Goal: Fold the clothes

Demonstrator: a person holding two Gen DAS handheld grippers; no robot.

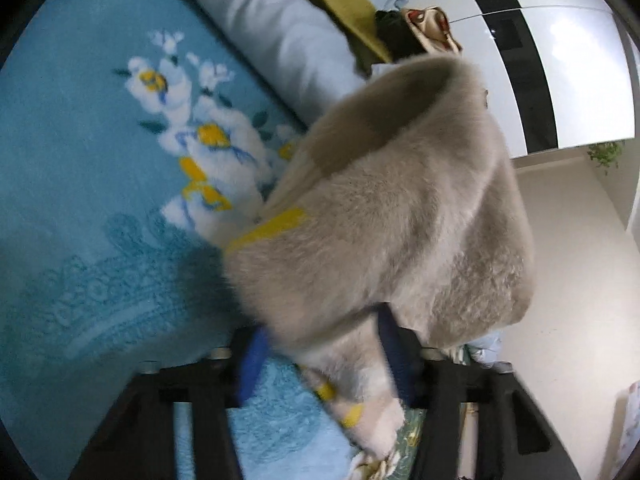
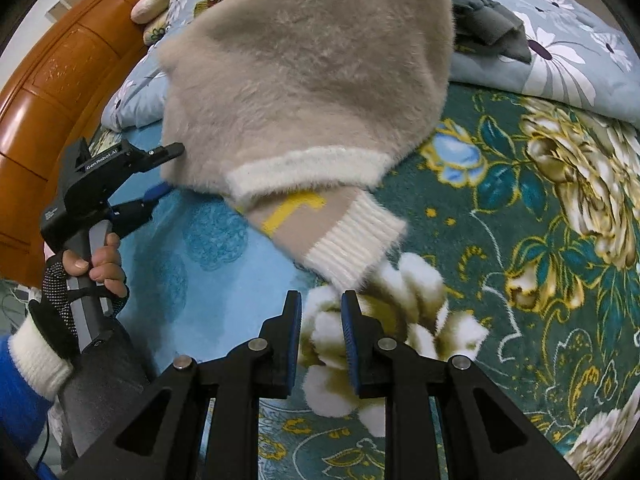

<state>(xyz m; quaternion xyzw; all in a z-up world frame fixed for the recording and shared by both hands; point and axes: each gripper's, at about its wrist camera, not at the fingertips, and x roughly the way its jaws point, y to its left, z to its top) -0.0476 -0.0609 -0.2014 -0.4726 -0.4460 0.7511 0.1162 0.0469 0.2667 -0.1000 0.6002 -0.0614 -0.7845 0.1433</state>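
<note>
The left gripper (image 2: 162, 174) has the fluffy beige sweater with yellow lettering and white ribbed cuffs (image 2: 304, 76) by its side. In the left wrist view the pile bunches between the blue pads (image 1: 250, 364), so it looks clamped on the knit. The sweater hangs lifted over the bed, and one ribbed sleeve cuff (image 2: 352, 240) dangles toward the blanket.

The right gripper (image 2: 321, 334) sits just below that cuff, its blue pads apart and nothing between them. It is free.

The step in hand looks like carrying the sweater out to lay it flat. Done well, the right gripper would take the cuff or the hem (image 2: 304, 166) squarely, deep enough that the slippery pile cannot slide out. Both tools would then draw the knit taut before lowering it.

The landing spot is a teal floral plush blanket (image 2: 500, 240), soft and grabby, so dragging would ruck it.

A pale blue flowered quilt (image 2: 560, 40) with a grey garment (image 2: 488, 28) lies behind. An olive garment (image 1: 344, 4) is heaped nearby. An orange wooden headboard (image 2: 60, 92) is at the left.
</note>
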